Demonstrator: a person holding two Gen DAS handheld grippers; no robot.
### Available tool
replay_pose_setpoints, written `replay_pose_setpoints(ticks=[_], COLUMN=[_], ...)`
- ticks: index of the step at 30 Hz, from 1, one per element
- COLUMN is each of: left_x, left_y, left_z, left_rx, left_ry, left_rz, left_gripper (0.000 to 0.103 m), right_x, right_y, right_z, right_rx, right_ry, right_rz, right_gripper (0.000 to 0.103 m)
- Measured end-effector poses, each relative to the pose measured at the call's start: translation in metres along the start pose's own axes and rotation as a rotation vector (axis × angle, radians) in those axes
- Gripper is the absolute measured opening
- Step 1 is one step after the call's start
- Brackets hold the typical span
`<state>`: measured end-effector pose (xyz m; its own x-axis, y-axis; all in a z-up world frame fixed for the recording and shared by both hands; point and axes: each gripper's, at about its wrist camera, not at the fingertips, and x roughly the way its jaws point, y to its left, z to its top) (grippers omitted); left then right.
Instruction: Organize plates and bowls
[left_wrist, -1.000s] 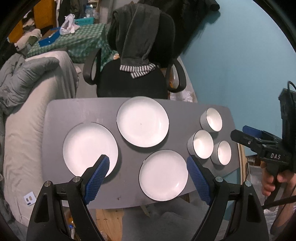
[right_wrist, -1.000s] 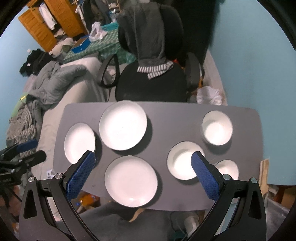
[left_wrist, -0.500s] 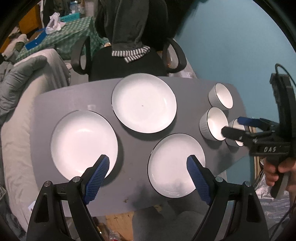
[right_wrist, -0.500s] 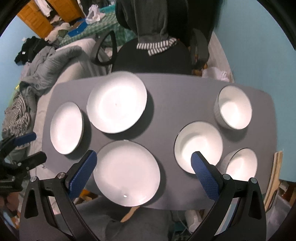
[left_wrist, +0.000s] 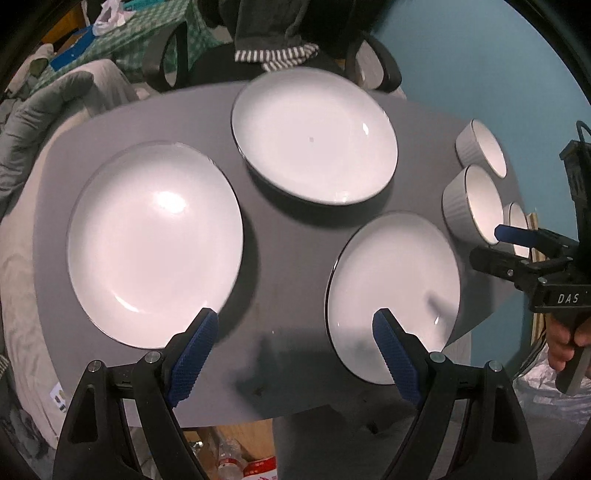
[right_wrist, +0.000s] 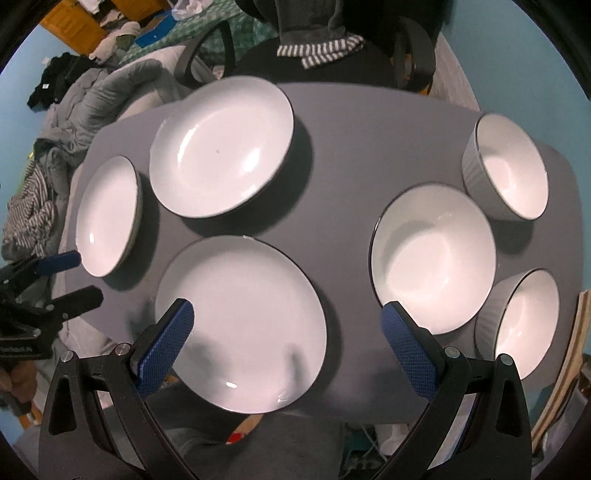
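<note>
Left gripper (left_wrist: 291, 345), jaws wide, hangs above bare grey table (left_wrist: 288, 258); the gap ahead, between the left plate (left_wrist: 155, 243) and near plate (left_wrist: 393, 295), is unobstructed. The far plate (left_wrist: 314, 136) closes that lane beyond. Right gripper (right_wrist: 286, 338), jaws wide, straddles the strip between near plate and middle bowl (right_wrist: 434, 262). Two further bowls (right_wrist: 506, 166) crowd its right side.

Three white plates lie on the grey table (right_wrist: 351, 147): a left plate (left_wrist: 155, 243), a far plate (left_wrist: 314, 136) and a near plate (left_wrist: 395, 291). Three white bowls stand on its right side: a far bowl (right_wrist: 506, 166), a middle bowl (right_wrist: 432, 258) and a near bowl (right_wrist: 524, 321). That makes six dishes in all, on one table.
</note>
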<state>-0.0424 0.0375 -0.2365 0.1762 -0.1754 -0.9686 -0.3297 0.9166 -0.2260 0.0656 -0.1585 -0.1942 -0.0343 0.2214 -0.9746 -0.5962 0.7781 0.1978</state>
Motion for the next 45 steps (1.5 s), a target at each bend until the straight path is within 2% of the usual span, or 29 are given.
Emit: replay_pose_setpoints(ticks=[10, 13, 18, 21, 27, 29, 33, 34, 35, 40, 42, 45], left_x=[0.033, 0.041, 0.05, 0.057, 0.063, 0.065, 0.068, 0.069, 0.07, 0.077, 0.078, 0.079], left_y=[-0.002, -0.004, -0.007, -0.005, -0.01, -0.012, -0.012, -0.011, -0.01, -0.003, -0.001, 0.002], left_z=[-0.006, -0.009, -0.01, -0.007, -0.001, 0.0, 0.004, 0.006, 0.007, 0.007, 0.007, 0.006], left_rx=[0.003, 0.01, 0.013, 0.005, 0.006, 0.014, 0.014, 0.009, -0.001, -0.042, -0.047, -0.039], left_ry=[0.034, 0.047, 0.054, 0.063, 0.064, 0.063, 0.062, 0.062, 0.063, 0.073, 0.087, 0.084], left_rz=[-0.002, -0.003, -0.016, -0.022, -0.022, -0.022, -0.035, -0.041, -0.048, -0.07, -0.072, -0.071], left_gripper=[0.087, 0.087, 0.087, 0.087, 0.087, 0.087, 0.086, 0.084, 0.079, 0.06, 0.049, 0.042], right_x=[0.029, 0.033, 0.038, 0.041, 0.048, 0.05, 0.051, 0.05, 0.052, 0.05, 0.048, 0.049], right_y=[-0.017, -0.023, -0.031, -0.038, -0.039, -0.039, -0.042, -0.045, -0.047, -0.055, -0.062, -0.067], right_z=[-0.022, -0.028, -0.03, -0.03, -0.025, -0.023, -0.018, -0.017, -0.015, -0.007, -0.004, -0.002], right_rx=[0.021, 0.029, 0.05, 0.067, 0.05, 0.035, 0.012, 0.01, 0.01, 0.002, 0.002, 0.011], right_ry=[0.044, 0.059, 0.062, 0.061, 0.067, 0.068, 0.068, 0.07, 0.077, 0.079, 0.081, 0.086], right_rz=[0.005, 0.01, 0.012, 0.021, 0.034, 0.042, 0.053, 0.064, 0.064, 0.061, 0.074, 0.087], right_gripper=[0.101, 0.097, 0.097, 0.093, 0.073, 0.059, 0.041, 0.031, 0.028, 0.023, 0.023, 0.023])
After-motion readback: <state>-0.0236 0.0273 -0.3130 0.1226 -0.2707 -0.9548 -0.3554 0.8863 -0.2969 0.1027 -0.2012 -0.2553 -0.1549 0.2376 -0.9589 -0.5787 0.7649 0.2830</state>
